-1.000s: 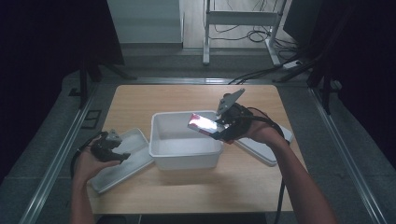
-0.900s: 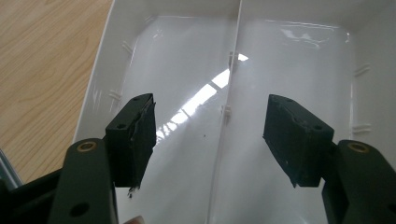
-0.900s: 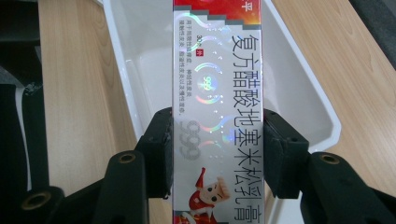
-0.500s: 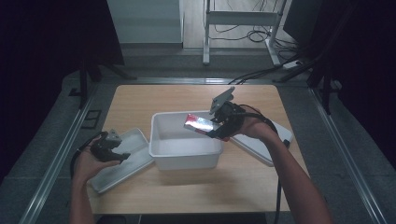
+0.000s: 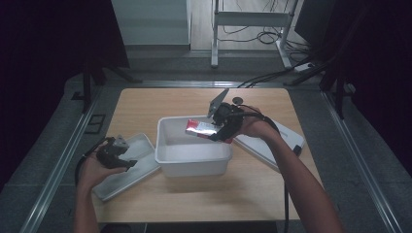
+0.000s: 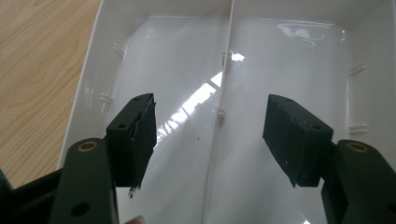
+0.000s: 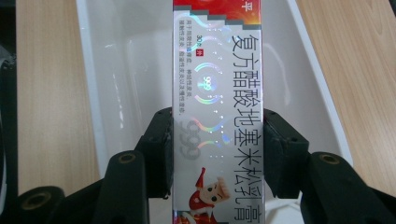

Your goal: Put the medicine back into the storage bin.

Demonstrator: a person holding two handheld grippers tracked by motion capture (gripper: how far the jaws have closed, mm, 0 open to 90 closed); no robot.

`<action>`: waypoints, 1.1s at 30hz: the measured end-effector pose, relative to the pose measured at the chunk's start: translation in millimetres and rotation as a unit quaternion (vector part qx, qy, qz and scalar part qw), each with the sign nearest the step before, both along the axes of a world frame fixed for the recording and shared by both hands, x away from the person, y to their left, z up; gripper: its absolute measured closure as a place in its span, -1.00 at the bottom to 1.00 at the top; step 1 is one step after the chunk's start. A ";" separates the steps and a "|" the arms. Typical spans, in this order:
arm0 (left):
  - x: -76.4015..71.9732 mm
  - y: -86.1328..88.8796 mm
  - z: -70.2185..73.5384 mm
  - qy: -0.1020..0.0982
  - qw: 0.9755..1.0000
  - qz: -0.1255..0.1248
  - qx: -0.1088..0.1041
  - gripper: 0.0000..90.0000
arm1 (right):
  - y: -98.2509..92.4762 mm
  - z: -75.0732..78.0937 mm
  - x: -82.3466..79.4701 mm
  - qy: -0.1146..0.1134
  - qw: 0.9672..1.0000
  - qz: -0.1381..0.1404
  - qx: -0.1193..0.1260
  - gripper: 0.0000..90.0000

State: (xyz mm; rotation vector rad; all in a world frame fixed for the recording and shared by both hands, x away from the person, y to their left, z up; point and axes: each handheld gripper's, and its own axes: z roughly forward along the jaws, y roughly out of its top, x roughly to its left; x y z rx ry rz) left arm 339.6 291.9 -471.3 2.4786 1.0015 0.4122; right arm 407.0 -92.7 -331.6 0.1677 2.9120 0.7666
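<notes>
The right gripper [image 7: 217, 140] clamps the ointment box [image 7: 217, 93] above the white bin [image 5: 193, 151], while the left gripper [image 6: 217, 140] hovers open over a lid [image 6: 289, 56] (released crooked, the box might catch the bin's rim and tumble onto the surface [image 5: 145, 104]).

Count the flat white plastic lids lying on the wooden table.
2. One flat white plastic lid lies left of the deep white plastic bin, under the left hand-held gripper. The other white lid lies right of the bin, beneath the person's right forearm.
</notes>
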 end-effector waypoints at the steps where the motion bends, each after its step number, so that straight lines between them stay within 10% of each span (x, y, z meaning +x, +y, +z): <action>1: 0.2 0.2 0.1 0.001 1.000 -0.001 0.001 -0.23 | 2.0 -0.6 1.5 0.000 1.000 0.002 -0.004 0.13; 33: 1.9 -1.8 -5.8 0.008 1.000 -0.006 0.003 -0.22 | 23.9 -25.4 14.6 0.014 0.999 0.035 -0.037 0.13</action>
